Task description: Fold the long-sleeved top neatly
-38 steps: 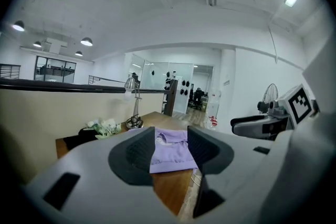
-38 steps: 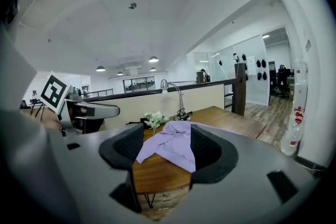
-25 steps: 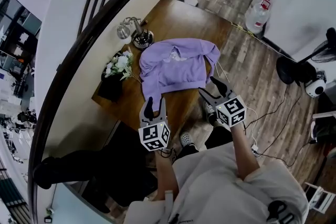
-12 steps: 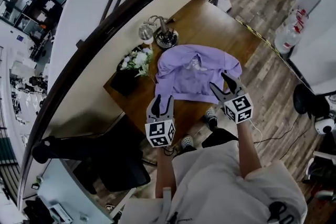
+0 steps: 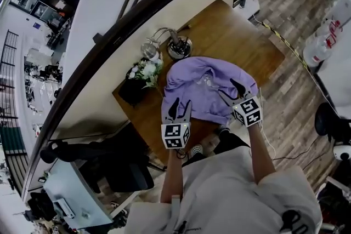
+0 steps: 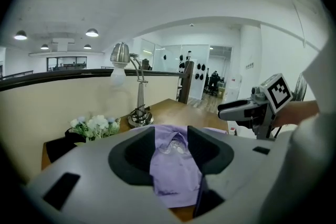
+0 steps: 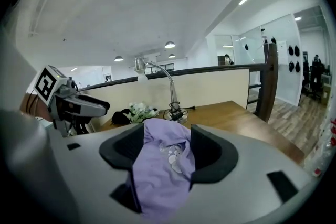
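Left claw (image 5: pixel 180 104) is spread wide with nothing pinched, hovering at the near left hem. Right claw (image 5: pixel 230 90), jaws just opening wider, is empty too, over the near right side. The lilac top (image 5: pixel 204 80) lies rumpled on the wooden surface (image 5: pixel 244 35), pale print up, near the lamp (image 5: pixel 176 47) and flowers (image 5: pixel 146 69).

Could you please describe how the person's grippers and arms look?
The left gripper and right gripper are alike: light grey bodies, two black pointed jaws, and each carries a white cube with black square markers. The person wears a pale short-sleeved shirt; the forearms are bare.
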Tool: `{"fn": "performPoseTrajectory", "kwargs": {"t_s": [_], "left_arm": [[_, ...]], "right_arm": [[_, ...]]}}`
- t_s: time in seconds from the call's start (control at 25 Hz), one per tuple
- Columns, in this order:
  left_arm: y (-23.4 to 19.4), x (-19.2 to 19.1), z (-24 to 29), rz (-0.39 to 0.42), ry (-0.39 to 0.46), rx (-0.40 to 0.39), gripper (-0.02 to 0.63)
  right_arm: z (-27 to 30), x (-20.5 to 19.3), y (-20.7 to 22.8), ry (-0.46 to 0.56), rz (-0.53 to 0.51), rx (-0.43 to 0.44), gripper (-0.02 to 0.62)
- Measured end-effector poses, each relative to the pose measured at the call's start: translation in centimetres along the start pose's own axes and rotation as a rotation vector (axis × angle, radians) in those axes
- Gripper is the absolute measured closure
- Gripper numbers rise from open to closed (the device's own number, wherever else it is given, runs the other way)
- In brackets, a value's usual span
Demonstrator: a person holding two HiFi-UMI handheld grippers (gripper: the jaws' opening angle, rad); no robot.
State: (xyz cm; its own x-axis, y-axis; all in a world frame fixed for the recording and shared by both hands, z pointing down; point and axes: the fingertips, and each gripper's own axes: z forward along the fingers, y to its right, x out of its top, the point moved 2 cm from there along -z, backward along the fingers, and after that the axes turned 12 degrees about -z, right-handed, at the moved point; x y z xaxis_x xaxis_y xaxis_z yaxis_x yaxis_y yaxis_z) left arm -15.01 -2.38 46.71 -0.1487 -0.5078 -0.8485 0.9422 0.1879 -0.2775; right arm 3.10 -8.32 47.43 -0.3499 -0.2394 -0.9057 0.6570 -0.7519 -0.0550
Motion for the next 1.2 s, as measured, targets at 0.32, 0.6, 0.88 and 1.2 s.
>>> {"fn": "performPoseTrajectory", "kwargs": {"t_s": [0.32,0.6,0.88,1.2], "left_arm": [[-0.6,-1.6,5.2,0.001,-0.055,0.036,0.408],[-1.4,-3.5,11.1,0.218,-0.149,-0.019,0.408],[-4.3,-5.1,16.6,0.425,-0.289,-0.059,0.408],[-5.6,-8.4,21.5,0.770,-0.459,-0.144,0.408]], "right_arm": [[4.4,-2.6,2.1,-0.060,-0.022,0.128,0.324],[7.3,-6.6,4.2,-0.150,-0.105,0.215,0.327],[11.0,-11.9,3.3,-0.237,-0.218,0.353,0.350],[13.5,-15.9,2.2,-0.305,-0.363,0.432,0.347]]}}
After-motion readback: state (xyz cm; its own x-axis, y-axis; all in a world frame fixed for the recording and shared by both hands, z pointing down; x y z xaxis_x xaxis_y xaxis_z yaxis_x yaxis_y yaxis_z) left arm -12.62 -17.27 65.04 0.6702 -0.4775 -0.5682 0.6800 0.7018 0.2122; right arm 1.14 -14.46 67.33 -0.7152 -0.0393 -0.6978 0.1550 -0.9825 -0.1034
